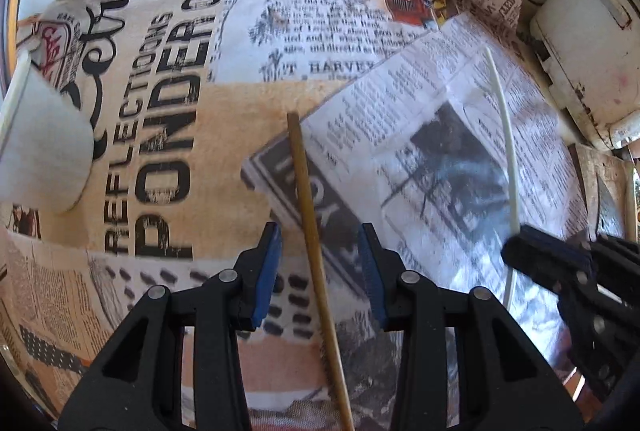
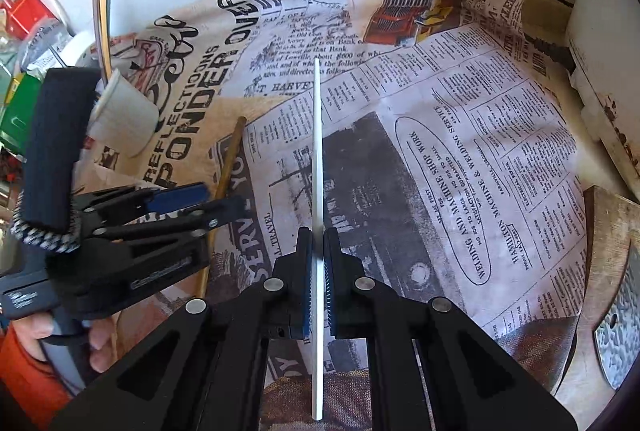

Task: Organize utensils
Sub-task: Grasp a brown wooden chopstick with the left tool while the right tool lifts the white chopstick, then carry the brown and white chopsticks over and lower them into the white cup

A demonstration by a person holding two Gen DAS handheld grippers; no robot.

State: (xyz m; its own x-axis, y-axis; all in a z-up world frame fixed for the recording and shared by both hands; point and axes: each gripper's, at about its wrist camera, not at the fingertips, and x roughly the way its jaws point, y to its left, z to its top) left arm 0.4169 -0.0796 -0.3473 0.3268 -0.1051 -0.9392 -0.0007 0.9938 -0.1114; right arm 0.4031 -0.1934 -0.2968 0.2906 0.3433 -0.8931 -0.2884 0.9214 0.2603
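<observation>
A wooden chopstick lies on the newspaper-print cloth, running between the fingers of my left gripper, which is open around it without touching. My right gripper is shut on a white chopstick that points forward along its fingers. In the left wrist view the white chopstick and right gripper show at the right. In the right wrist view the left gripper straddles the wooden chopstick. A white cup at the left holds several sticks.
The white cup also shows at the left edge of the left wrist view. A white box stands at the right back. A wooden board with a metal piece lies at the right. Clutter of packets sits at far left.
</observation>
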